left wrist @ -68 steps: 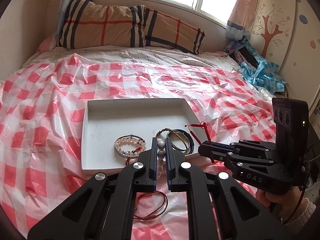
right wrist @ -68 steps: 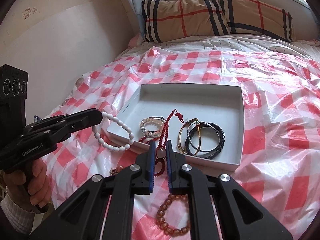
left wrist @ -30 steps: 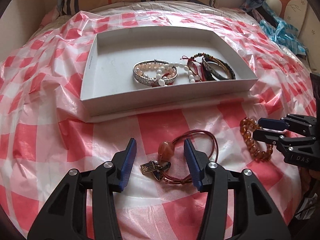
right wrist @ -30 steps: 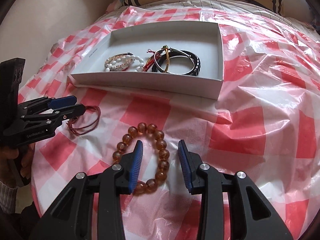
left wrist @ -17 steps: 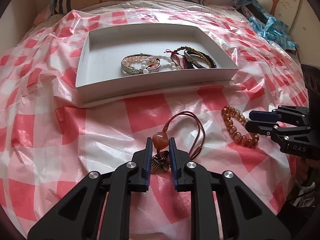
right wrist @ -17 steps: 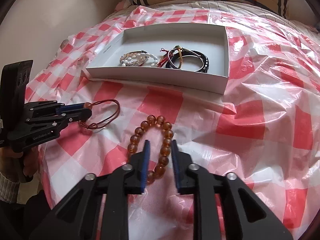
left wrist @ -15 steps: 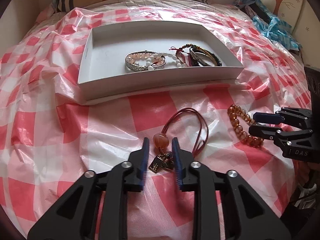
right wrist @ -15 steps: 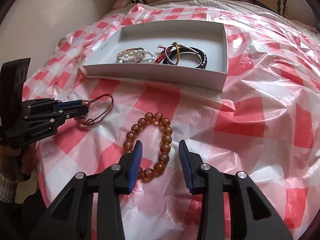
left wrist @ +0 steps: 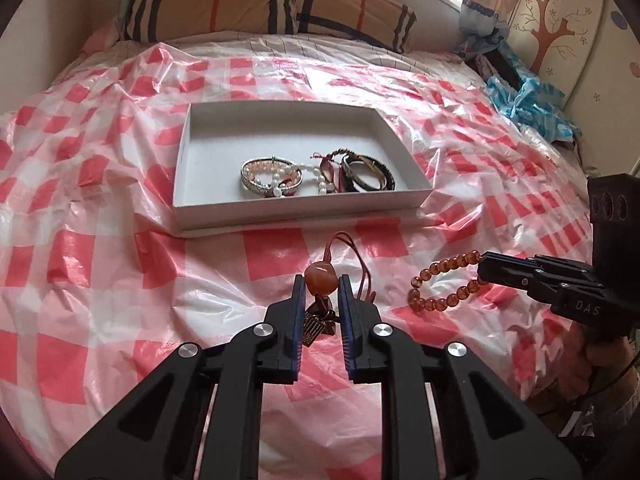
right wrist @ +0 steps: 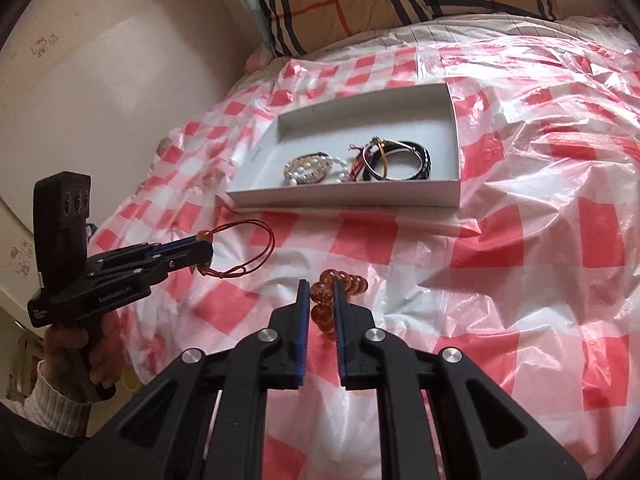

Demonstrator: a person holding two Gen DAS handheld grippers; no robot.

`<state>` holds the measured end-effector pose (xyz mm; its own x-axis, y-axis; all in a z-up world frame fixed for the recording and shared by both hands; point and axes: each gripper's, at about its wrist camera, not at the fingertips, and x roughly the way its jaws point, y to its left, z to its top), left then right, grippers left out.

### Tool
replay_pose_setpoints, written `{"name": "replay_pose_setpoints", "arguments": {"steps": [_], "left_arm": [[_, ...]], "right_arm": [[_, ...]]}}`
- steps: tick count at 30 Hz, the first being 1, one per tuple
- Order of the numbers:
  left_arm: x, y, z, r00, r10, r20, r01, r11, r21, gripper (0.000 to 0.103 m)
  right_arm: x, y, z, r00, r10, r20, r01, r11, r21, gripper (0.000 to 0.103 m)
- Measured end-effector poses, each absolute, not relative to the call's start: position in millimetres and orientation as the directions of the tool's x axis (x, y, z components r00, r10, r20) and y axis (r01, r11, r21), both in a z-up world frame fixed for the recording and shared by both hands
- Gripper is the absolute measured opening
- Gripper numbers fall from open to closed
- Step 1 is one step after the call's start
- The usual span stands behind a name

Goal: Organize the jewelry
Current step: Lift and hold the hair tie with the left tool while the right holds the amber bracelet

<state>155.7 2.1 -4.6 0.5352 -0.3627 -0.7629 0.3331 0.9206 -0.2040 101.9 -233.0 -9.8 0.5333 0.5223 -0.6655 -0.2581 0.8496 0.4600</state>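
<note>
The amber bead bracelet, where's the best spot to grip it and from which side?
Grip one bead of the amber bead bracelet across the strand from above, as the right gripper does now. The round beads seat between flat pads, and the loop hangs free.

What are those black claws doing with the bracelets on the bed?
A person is tidying jewelry into the white box on the checkered cover. The left claw is closing on the red cord bracelet, pinching its orange bead. The right claw is shut on the amber bead bracelet. Both bracelets hang lifted, not yet in the box, where other bracelets already lie.
</note>
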Motion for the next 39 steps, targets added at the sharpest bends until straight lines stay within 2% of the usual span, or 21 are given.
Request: {"name": "replay_pose_setpoints", "arguments": {"steps": [18, 30, 39], "left_arm": [[26, 16, 114, 0.69, -0.352, -0.632, 0.325, 0.931, -0.165, 0.015], [-26, 13, 150, 0.763, -0.304, -0.571, 0.323, 0.944, -0.072, 0.015], [-39, 16, 161, 0.785, -0.287, -0.549, 0.309, 0.949, -0.054, 0.015]], "right_arm": [[-9, -240, 113, 0.669, 0.571, -0.476, -0.36, 0.809, 0.465, 0.012], [-47, -229, 143, 0.675, 0.605, -0.422, -0.414, 0.785, 0.462, 0.012], [-54, -220, 151, 0.669, 0.626, -0.4, -0.445, 0.769, 0.459, 0.012]]}}
